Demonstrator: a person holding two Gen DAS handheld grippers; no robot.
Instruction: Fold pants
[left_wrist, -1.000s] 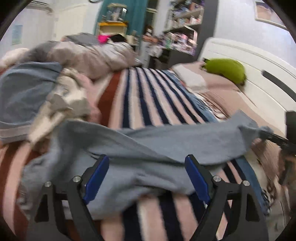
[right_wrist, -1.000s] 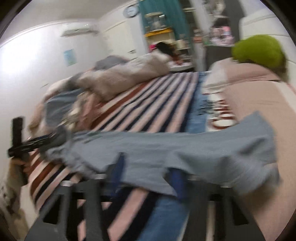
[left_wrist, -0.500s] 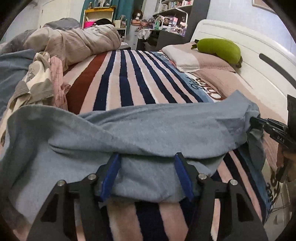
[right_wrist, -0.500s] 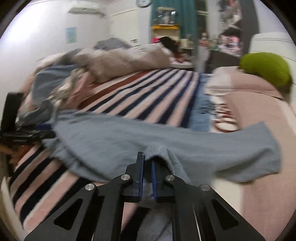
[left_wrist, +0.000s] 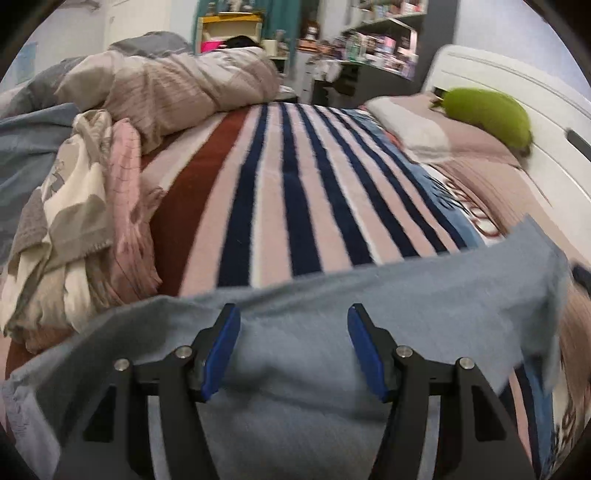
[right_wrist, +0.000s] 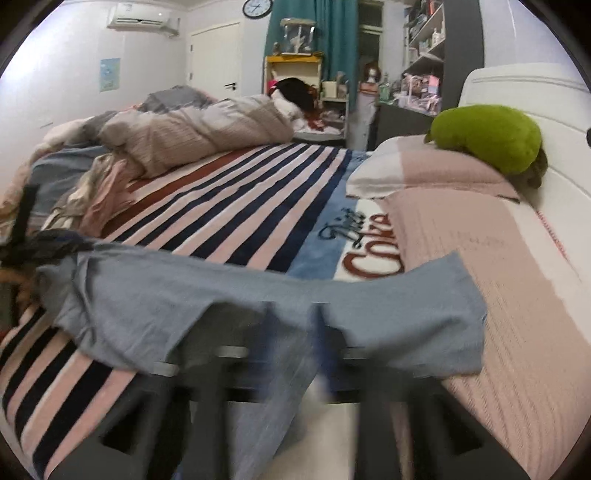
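Observation:
The grey-blue pants (left_wrist: 424, 302) lie spread across the near part of the striped blanket (left_wrist: 295, 184). My left gripper (left_wrist: 293, 349) is low over one end of them. Its blue pads (left_wrist: 221, 347) stand well apart, and smooth cloth runs between and under them. In the right wrist view the pants (right_wrist: 147, 299) stretch from left to right. My right gripper (right_wrist: 295, 332) is badly blurred; its jaws are opening and a fold of the pants hangs loose between them. The left gripper (right_wrist: 40, 243) also shows at that view's far left edge, by the pants' end.
A heap of crumpled clothes (left_wrist: 85, 221) and a bundled duvet (left_wrist: 177, 85) lie along the blanket's left side. Pink pillows (right_wrist: 461, 221) with a green plush (right_wrist: 487, 136) lie by the white headboard (left_wrist: 517, 96). Shelves and a yellow cabinet stand beyond the bed.
The right gripper, shut on a fold of the pants half a second ago, now has its jaws apart. The left gripper's jaws narrowed early on, and it moved in lower over the pants.

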